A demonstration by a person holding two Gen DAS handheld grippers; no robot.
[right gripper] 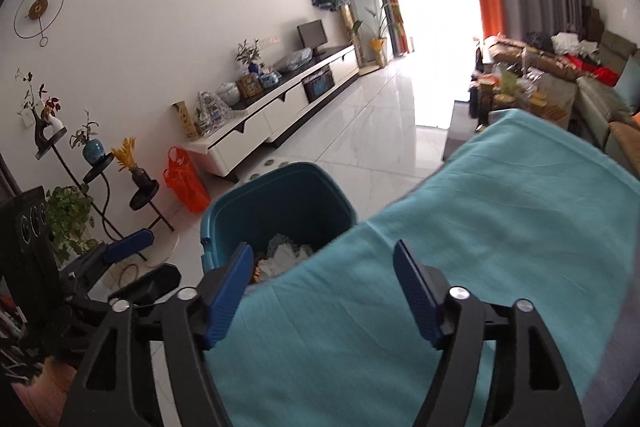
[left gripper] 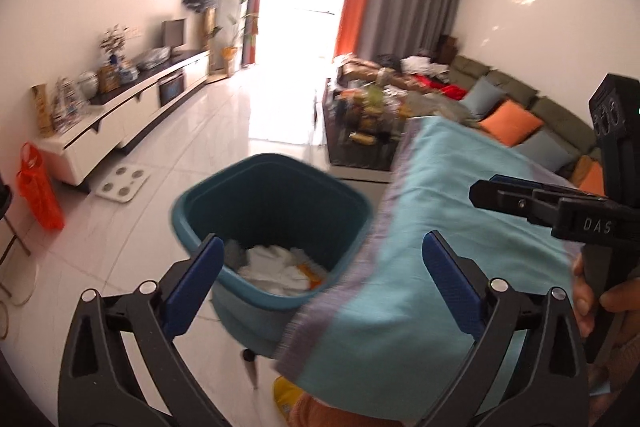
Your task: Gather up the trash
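Left wrist view: both grippers, left gripper (left gripper: 322, 281) and right gripper (right gripper: 322, 293), spread empty beside the bin (left gripper: 276, 187) at the table's (left gripper: 460, 227) edge; I'd say drop done, next trash needs finding.

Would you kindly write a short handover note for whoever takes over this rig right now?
Left claw: open, empty, over the near rim of the teal bin.
Right claw: open, empty, above the turquoise cloth.
Done: white crumpled paper and an orange scrap lie in the bin.
Left: I see no loose trash on the cloth; check the cluttered coffee table beyond.
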